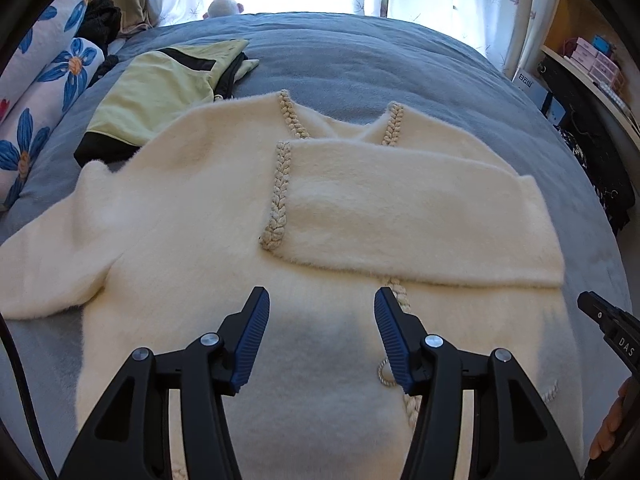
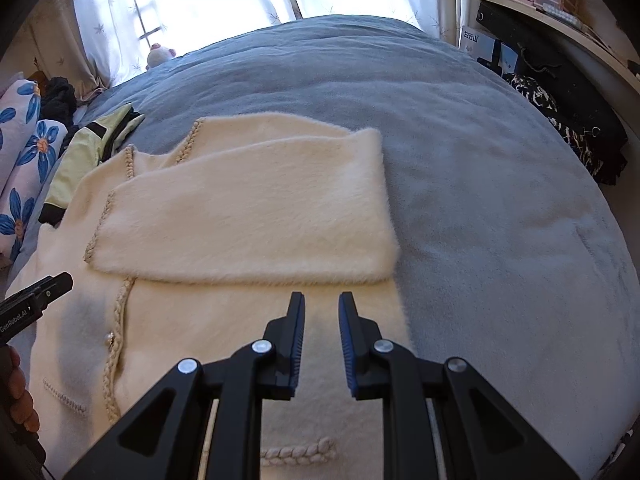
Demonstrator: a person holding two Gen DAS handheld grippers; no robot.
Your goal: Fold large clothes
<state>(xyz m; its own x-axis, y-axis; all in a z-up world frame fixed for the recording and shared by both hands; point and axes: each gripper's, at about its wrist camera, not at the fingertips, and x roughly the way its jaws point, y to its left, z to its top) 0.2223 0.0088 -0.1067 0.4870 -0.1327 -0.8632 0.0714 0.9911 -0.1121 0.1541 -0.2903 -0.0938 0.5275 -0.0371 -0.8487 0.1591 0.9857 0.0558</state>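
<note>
A fluffy cream cardigan [image 1: 192, 216] with braided trim lies flat on the grey-blue bed [image 1: 360, 64]. Its right sleeve [image 1: 420, 216] is folded across the chest; the other sleeve [image 1: 48, 264] stretches out to the left. My left gripper [image 1: 322, 300] hovers open above the cardigan's lower front, nothing between its blue pads. In the right wrist view the same cardigan [image 2: 180, 320] and folded sleeve [image 2: 256, 216] appear, and my right gripper [image 2: 322, 304] hangs above the cardigan's right edge, jaws narrowly apart and empty. Each gripper's tip shows at the edge of the other's view.
A pale green and black garment [image 1: 160, 92] lies folded at the far left of the bed. Blue-flowered pillows [image 1: 44, 92] line the left edge. A shelf with boxes [image 2: 560, 4] and dark clothes [image 2: 568, 120] stand to the right. Curtains [image 2: 192, 4] hang behind.
</note>
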